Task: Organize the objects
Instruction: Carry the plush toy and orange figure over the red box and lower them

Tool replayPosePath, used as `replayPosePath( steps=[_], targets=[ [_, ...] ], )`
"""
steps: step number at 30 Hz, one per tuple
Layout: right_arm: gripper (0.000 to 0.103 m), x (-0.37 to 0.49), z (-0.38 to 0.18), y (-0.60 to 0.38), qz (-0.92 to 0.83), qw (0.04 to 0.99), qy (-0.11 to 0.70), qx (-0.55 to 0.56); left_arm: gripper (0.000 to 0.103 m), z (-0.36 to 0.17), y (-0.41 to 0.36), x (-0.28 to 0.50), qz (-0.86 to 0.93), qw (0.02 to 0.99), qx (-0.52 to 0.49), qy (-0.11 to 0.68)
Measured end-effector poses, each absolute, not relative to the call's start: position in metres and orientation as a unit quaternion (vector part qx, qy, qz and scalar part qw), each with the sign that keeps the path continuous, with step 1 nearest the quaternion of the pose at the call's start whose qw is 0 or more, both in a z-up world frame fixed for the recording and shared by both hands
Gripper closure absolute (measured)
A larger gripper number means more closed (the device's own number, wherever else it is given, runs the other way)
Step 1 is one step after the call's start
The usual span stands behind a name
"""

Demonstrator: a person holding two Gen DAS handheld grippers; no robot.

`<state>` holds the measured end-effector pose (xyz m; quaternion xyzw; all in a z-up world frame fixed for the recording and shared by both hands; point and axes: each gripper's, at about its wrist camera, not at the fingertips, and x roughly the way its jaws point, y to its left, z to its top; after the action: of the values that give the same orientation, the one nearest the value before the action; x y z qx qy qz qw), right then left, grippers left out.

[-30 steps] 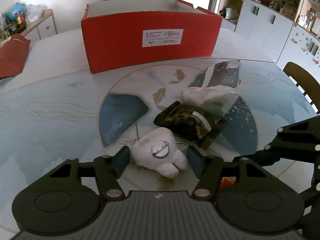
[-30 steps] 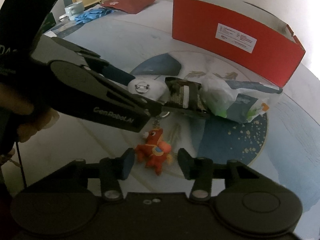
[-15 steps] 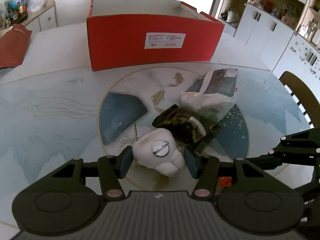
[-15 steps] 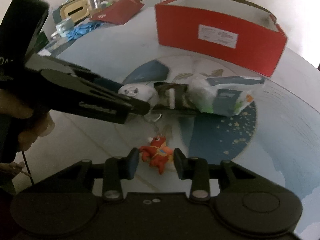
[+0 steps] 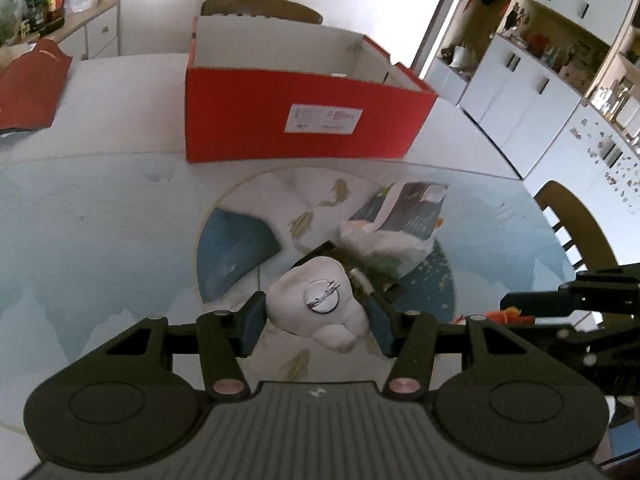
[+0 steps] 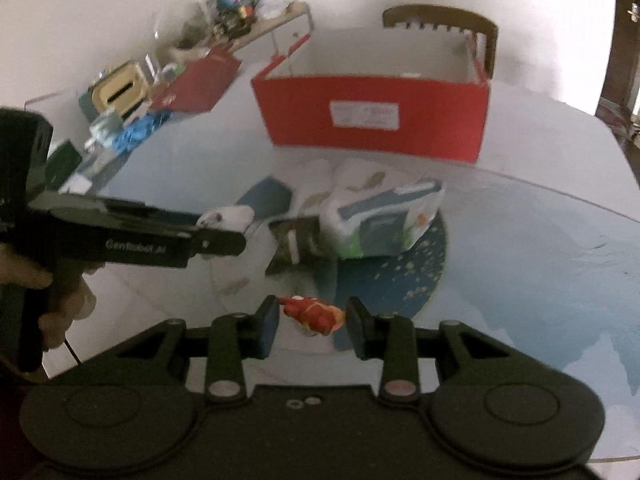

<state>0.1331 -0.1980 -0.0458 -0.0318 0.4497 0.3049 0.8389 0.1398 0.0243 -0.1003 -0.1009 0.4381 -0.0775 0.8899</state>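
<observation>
Left wrist view: left gripper (image 5: 316,318) clamps the white plush (image 5: 320,306) at lower centre; right gripper (image 6: 312,322) pinches the red toy (image 6: 314,314).

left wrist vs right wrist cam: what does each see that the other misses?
Left wrist only: the round metal pin back on the white plush toy gripped by the left gripper, and white cabinets at right.

Right wrist only: the red plush toy held in the right gripper, a hand on the left gripper's handle, and blue clutter far left.

Both: the open red cardboard box, the dark snack packet and the white plastic bag.
</observation>
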Motion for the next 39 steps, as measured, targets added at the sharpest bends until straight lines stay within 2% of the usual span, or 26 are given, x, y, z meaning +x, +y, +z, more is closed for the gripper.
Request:
replayPosePath(
  steps=[17,28,39],
  targets=[
    [0.068,0.172,0.017,-0.215,0.282,0.879,0.384,-0.031,0.049,-0.044,0.023,0.171,-0.122,0.902,-0.071,0.408],
    [0.068,0.228,0.07,-0.202,0.277,0.905,0.321,-0.037,0.049,-0.002,0.043,0.23,-0.119,0.912,-0.034,0.392],
    [0.071,0.299,0.072,-0.16,0.264,0.91,0.312,-0.065,0.049,0.014,0.044,0.303,-0.112,0.919,0.034,0.377]
  ],
)
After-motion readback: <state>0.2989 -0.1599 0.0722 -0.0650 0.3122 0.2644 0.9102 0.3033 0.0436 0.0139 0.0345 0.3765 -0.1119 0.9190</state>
